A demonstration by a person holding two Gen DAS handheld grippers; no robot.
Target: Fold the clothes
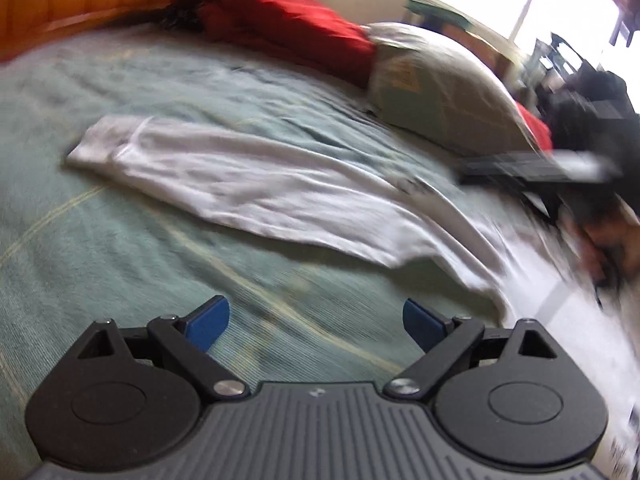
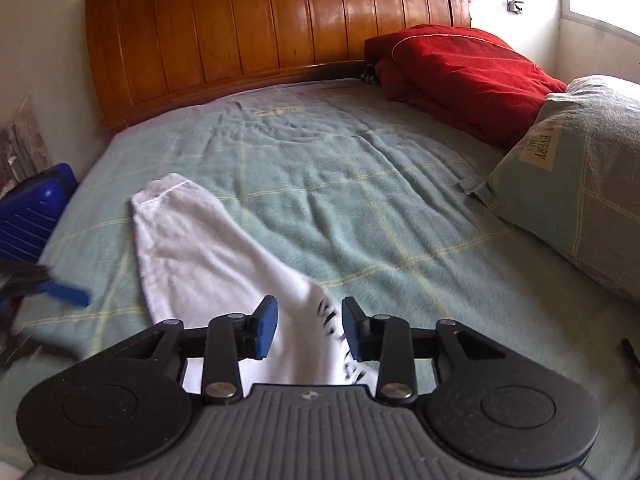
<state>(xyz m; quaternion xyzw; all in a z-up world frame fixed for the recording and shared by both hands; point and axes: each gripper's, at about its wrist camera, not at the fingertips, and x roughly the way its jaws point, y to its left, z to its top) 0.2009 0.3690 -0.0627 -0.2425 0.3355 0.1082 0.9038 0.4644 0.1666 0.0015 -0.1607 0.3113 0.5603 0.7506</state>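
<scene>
We see the white garment (image 2: 192, 248) stretched across the bed (image 2: 360, 208), running toward ten o'clock from our right hand-held gripper (image 2: 309, 326), released astride it; our left hand-held gripper (image 1: 316, 322) gapes, empty.

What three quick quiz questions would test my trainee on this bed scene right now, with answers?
1. True or false: the left tool is shut on the white garment.
2. What lies between the right tool's fingers? A) red bedding B) white garment C) pillow
3. Fill in: the red bedding lies against the wooden ____.

Key
1. False: its jaws are spread wide over the bare green blanket.
2. B: cloth with black lettering runs between the fingers, whose blue pads stand apart.
3. headboard
</scene>
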